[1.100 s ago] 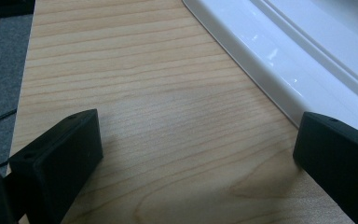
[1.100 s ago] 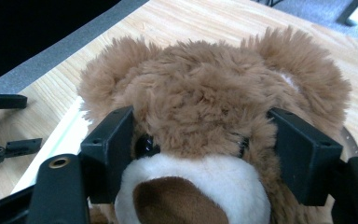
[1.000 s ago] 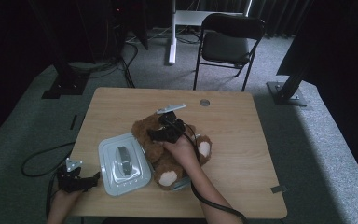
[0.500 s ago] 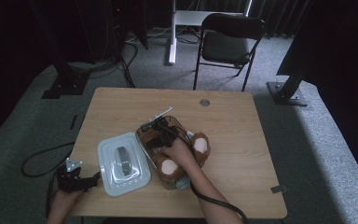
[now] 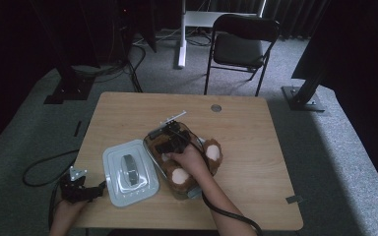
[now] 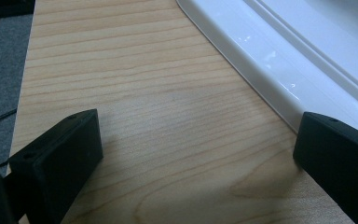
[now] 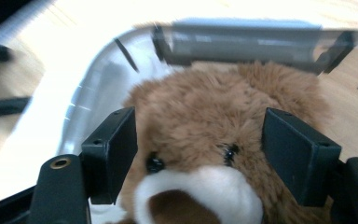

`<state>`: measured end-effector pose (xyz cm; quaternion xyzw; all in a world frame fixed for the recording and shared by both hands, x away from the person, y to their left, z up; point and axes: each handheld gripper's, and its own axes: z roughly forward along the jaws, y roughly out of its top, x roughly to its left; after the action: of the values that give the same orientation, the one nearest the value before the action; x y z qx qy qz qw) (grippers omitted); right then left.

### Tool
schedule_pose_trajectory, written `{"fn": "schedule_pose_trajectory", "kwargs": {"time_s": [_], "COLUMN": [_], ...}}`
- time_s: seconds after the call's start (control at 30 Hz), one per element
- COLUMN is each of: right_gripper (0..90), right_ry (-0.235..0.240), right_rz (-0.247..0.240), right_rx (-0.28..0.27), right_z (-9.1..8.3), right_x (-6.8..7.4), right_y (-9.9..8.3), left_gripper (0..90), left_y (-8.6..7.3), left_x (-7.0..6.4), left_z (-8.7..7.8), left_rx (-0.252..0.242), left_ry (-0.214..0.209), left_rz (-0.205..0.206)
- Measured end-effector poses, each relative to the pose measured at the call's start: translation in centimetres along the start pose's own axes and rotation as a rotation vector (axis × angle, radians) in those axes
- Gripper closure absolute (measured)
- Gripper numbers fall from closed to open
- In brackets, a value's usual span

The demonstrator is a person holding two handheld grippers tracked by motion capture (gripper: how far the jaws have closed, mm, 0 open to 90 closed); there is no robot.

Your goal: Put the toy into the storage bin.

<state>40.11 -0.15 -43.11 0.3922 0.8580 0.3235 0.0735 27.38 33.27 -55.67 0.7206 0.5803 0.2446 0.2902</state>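
Your right gripper [image 7: 200,158] straddles the head of the teddy bear [image 7: 214,140], one jaw at each cheek; whether they press the plush or merely flank it cannot be told. A second ago the bear lay on the table [image 5: 256,137] beside the clear container [image 5: 170,142]; now its head sits inside that container, with the paws hanging over the near rim, so the loading appears largely done. The white lid [image 5: 128,172] lies just left of the container, still off. Your left gripper [image 6: 191,154], jaws wide and holding nothing, rests at the lid's near-left edge
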Motion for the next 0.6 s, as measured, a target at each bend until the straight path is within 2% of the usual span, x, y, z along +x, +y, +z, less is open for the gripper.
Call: {"fn": "schedule_pose_trajectory", "kwargs": {"time_s": [0.07, 0.13, 0.23, 0.37, 0.57, 0.6], "right_gripper": [26.9, 27.0, 27.0, 27.0, 27.1, 28.8], "right_ry": [0.026, 0.027, 0.054, 0.063, 0.064, 0.063], "right_rz": [0.005, -0.003, -0.015, -0.058, -0.061, -0.062], "right_rx": [-0.032, -0.059, -0.105, -0.16, -0.201, -0.215], "right_z": [-0.9, -1.9, -3.6, -6.0, -8.1, -8.9], "right_x": [-0.1, 0.1, 0.6, 1.4, 1.2, 1.0], "right_y": [0.0, -0.1, -0.3, -0.6, -1.3, -1.8], "left_gripper": [1.9, 1.8, 1.8, 1.9, 1.9, 1.9], "left_y": [0.0, 0.0, 0.0, 0.0, 0.0, 0.0], "left_x": [0.0, 0.0, 0.0, 0.0, 0.0, 0.0], "left_z": [0.0, 0.0, 0.0, 0.0, 0.0, 0.0], "left_rx": [0.0, 0.001, 0.0, 0.0, 0.0, 0.0], "left_ry": [0.0, 0.0, 0.0, 0.001, 0.0, 0.0], "left_rz": [0.0, 0.002, 0.002, 0.001, 0.001, 0.001]}}
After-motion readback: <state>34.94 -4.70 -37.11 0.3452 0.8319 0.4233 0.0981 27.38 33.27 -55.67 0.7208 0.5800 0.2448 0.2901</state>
